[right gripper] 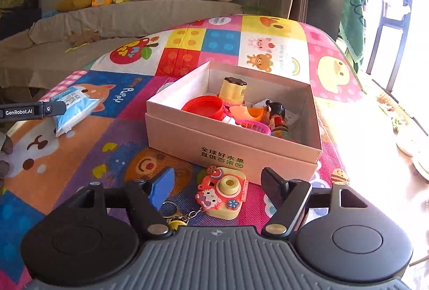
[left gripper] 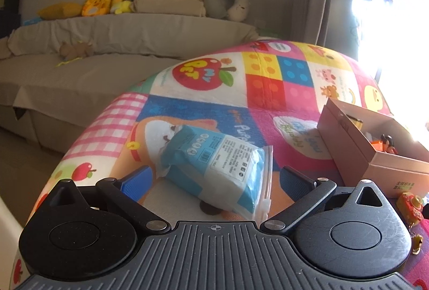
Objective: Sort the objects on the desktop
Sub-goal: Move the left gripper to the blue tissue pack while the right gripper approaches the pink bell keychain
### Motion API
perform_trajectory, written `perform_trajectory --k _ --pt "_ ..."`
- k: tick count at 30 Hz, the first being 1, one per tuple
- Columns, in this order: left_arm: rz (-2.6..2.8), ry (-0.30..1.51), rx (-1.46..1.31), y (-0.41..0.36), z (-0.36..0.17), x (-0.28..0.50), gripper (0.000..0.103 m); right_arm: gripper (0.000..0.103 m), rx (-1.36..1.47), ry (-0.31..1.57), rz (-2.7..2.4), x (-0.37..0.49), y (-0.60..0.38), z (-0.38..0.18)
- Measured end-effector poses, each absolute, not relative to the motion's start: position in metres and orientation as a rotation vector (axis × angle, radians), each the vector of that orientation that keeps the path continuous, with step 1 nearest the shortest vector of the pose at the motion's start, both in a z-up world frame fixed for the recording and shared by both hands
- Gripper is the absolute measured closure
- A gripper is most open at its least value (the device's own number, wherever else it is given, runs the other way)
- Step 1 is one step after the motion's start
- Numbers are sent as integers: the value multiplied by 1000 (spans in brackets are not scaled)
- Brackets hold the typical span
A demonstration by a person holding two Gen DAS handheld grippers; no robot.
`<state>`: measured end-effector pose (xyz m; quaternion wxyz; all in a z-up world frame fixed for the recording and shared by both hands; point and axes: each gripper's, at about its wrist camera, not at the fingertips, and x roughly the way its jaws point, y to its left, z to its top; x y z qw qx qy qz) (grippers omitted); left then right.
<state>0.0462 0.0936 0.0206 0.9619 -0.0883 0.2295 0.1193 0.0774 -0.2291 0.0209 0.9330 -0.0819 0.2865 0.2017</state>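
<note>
A blue-and-white tissue pack (left gripper: 217,164) lies on the colourful play mat (left gripper: 268,81). My left gripper (left gripper: 214,178) is open, its blue pads on either side of the pack's near end. The pack also shows in the right wrist view (right gripper: 73,107), with the left gripper's finger (right gripper: 32,110) beside it. A pink toy camera keychain (right gripper: 222,192) lies on the mat in front of the cardboard box (right gripper: 233,145). My right gripper (right gripper: 218,186) is open around the camera. The box holds a red lid (right gripper: 203,106), a yellow toy (right gripper: 232,90), a doll (right gripper: 277,115) and other toys.
The box (left gripper: 348,140) stands right of the tissue pack. The toy camera (left gripper: 409,205) shows at the left wrist view's right edge. A beige sofa (left gripper: 107,48) with plush toys lies beyond the mat. Bright window light floods the right side.
</note>
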Motion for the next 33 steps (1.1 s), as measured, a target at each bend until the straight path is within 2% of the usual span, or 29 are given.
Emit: perform_trajectory --k 3,6,11,13,18,24,28,33 --pt "241 452 -78 91 29 54 0 17 -117 613 394 71 -241 12" --pt "241 478 -27 100 35 76 0 15 -89 640 360 67 -252 2" --pt "219 608 -145 128 23 106 0 10 16 659 330 68 -269 -7" --pt "184 641 -225 132 21 105 0 4 46 657 326 69 -273 -7" --pt "-17 735 -318 106 11 85 0 2 82 663 337 70 -279 -8" --pt "-273 749 -196 47 16 52 0 0 77 656 332 69 -277 -8" --pt "-99 597 56 31 28 46 0 0 71 654 333 69 -276 -8" --pt "32 642 68 43 19 85 0 0 74 661 332 70 -276 -8"
